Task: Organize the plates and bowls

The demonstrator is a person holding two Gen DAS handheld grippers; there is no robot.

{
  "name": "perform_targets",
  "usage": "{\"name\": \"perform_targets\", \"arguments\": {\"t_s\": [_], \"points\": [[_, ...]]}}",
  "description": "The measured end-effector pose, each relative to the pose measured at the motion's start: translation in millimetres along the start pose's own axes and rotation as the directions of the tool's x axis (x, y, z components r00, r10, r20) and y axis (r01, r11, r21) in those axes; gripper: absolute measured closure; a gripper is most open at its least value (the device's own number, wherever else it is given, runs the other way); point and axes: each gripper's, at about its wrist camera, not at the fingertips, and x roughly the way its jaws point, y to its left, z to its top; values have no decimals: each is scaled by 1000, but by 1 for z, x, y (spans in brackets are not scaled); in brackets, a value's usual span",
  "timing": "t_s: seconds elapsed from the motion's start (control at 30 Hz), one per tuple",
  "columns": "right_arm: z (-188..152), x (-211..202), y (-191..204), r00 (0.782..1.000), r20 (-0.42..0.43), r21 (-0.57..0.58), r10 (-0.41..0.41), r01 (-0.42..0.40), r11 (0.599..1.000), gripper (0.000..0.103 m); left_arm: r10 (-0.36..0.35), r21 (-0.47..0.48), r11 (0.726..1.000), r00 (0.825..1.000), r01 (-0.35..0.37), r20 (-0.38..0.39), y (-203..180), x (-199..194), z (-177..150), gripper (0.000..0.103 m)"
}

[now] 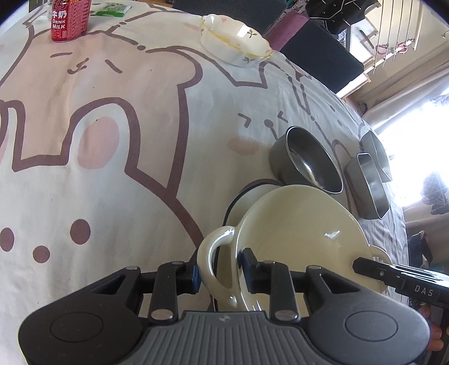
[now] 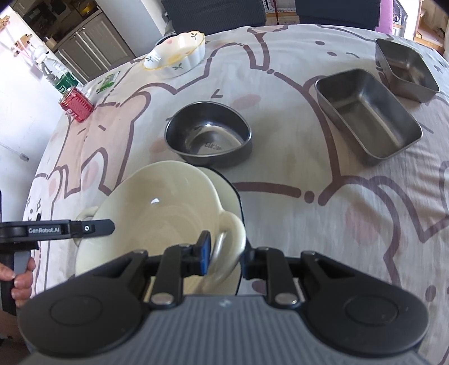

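A cream two-handled bowl [image 1: 294, 230] [image 2: 162, 213] is held tilted over a cream plate with a dark rim [image 1: 252, 193] [image 2: 224, 179]. My left gripper [image 1: 221, 269] is shut on the bowl's left handle [image 1: 213, 252]. My right gripper [image 2: 224, 252] is shut on the bowl's right handle [image 2: 230, 238]. A round steel bowl [image 1: 306, 160] [image 2: 209, 134] stands just beyond. Two rectangular steel trays stand to the right, one nearer [image 2: 367, 115] [image 1: 367, 185] and one farther [image 2: 404, 70] [image 1: 377, 154]. A white flowered ceramic bowl [image 1: 234, 39] [image 2: 176, 54] sits at the far side.
A red milk can [image 1: 70, 19] [image 2: 76, 104] stands far left on the cartoon tablecloth [image 1: 112, 140], with a green packet [image 1: 112, 8] and a water bottle [image 2: 56, 73] near it. Dark chairs [image 1: 317, 47] stand beyond the table's far edge.
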Motion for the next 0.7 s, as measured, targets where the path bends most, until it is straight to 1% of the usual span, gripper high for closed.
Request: {"name": "perform_targets", "arguments": {"t_s": [0.13, 0.23, 0.37, 0.7], "points": [[1, 1, 2, 1000, -1, -4, -3, 3, 1000, 78, 6, -2, 1000, 1000, -6, -3, 1, 1, 1, 71], [2, 2, 4, 1000, 0, -9, 2, -2, 1000, 78, 25, 8, 1000, 1000, -25, -3, 0, 2, -1, 69], [3, 2, 6, 1000, 2, -20, 4, -4, 1000, 78, 23, -2, 1000, 1000, -23, -1, 2, 2, 0, 69], [5, 5, 5, 1000, -9, -24, 3, -4, 1000, 78, 37, 40, 999, 999, -37, 2, -1, 3, 0, 68]]}}
